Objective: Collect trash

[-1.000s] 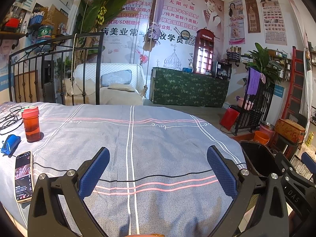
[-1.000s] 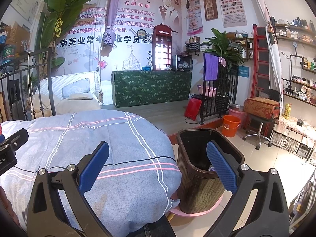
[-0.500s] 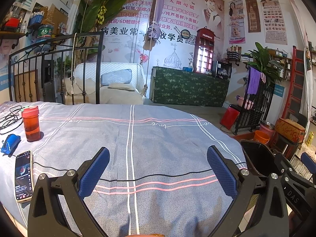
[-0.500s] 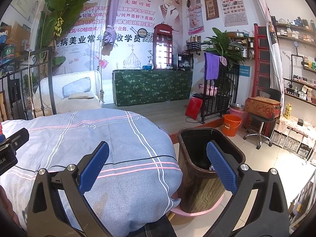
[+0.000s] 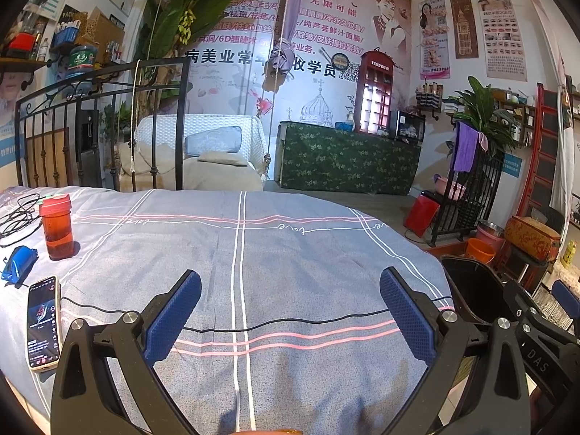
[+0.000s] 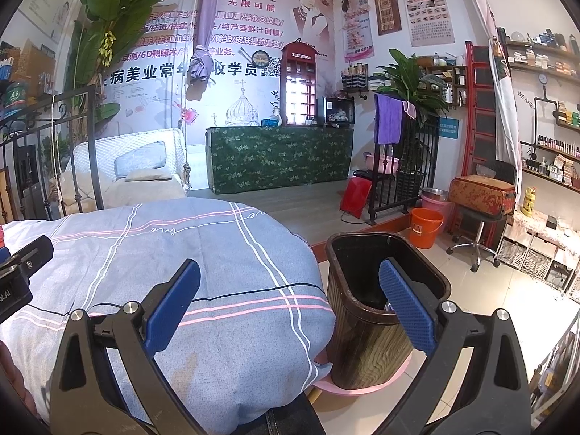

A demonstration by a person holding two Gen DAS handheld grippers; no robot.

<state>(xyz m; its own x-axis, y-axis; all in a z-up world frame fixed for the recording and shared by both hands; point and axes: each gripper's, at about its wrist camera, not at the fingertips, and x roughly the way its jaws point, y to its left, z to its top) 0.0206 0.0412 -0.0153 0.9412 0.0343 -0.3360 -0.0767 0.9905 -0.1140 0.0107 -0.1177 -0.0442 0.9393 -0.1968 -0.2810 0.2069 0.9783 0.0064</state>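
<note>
Left wrist view first: I see my left gripper [image 5: 290, 311] held over the table [image 5: 290, 253], its blue pads spread wide with nothing between them. The table wears a grey-blue cloth with white and pink stripes. A thin black cable [image 5: 290, 324] runs across the cloth just ahead of the fingertips. On the left side lie a phone [image 5: 42, 322] with its screen lit, a blue pouch [image 5: 18, 262] beyond it, and an orange bottle [image 5: 56, 226] standing upright with a red cap, next to a tangle of dark cords [image 5: 18, 217]. None of these sit between the fingers. At the right edge, past the rim of the table, I can see part of the dark trash bin [image 5: 471, 290] on the floor, and the black frame of my right gripper [image 5: 565, 302] crosses in front of it. I see no loose trash on the cloth from here.

Right wrist view: my right gripper [image 6: 290, 311] is likewise spread wide and empty. Its left pad hangs over the table's [image 6: 181, 253] rounded edge, its right pad over the mouth of the trash bin [image 6: 362, 326], which stands on the floor just beside the table on a pink base [image 6: 362, 386]. The bin's inside is dark, and I cannot tell what it holds. A black part of the left gripper [image 6: 21, 268] shows at the left edge. Behind, an orange bucket [image 6: 426, 226] and a stool [image 6: 475, 239] stand well apart from the bin.
</note>
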